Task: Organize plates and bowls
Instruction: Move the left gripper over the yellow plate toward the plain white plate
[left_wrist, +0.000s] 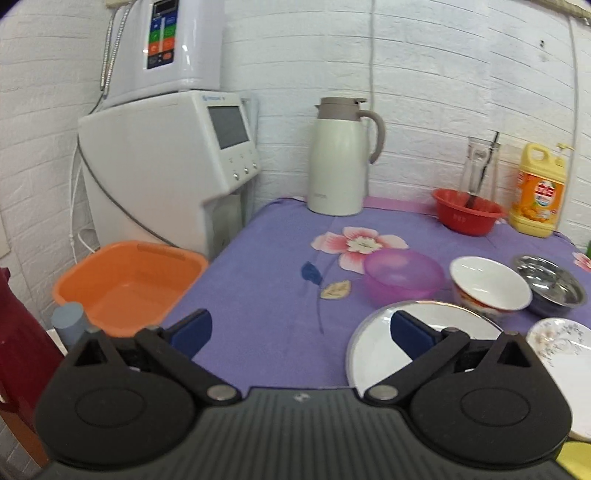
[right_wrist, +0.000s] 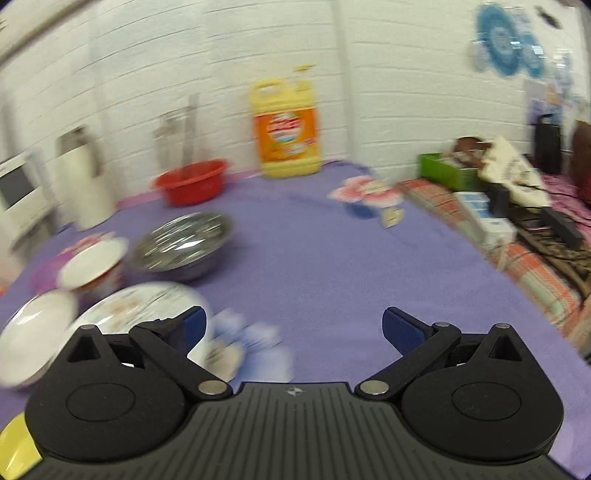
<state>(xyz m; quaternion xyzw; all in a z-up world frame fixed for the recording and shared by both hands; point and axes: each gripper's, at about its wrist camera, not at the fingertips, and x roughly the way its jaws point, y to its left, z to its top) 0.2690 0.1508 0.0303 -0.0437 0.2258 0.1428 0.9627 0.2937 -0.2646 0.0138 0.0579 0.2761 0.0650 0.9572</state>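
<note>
On the purple flowered cloth (left_wrist: 266, 295) stand a pink plastic bowl (left_wrist: 404, 275), a white ceramic bowl (left_wrist: 489, 284) and a steel bowl (left_wrist: 550, 284) in a row. In front lie a silver-rimmed white plate (left_wrist: 373, 343) and a floral plate (left_wrist: 561, 347). My left gripper (left_wrist: 301, 332) is open and empty, its right finger over the white plate's near edge. My right gripper (right_wrist: 293, 328) is open and empty, above the cloth right of the floral plate (right_wrist: 147, 306). The blurred right wrist view shows the steel bowl (right_wrist: 184, 243), white bowl (right_wrist: 94, 266) and white plate (right_wrist: 33, 339).
A red basin (left_wrist: 465, 212) with a utensil, a glass (left_wrist: 480, 162), a yellow detergent jug (left_wrist: 541, 192) and a white thermos jug (left_wrist: 340, 158) stand at the back. An orange tub (left_wrist: 125, 284) sits off the left edge beside a white appliance (left_wrist: 166, 166). Clutter (right_wrist: 498, 199) lies right.
</note>
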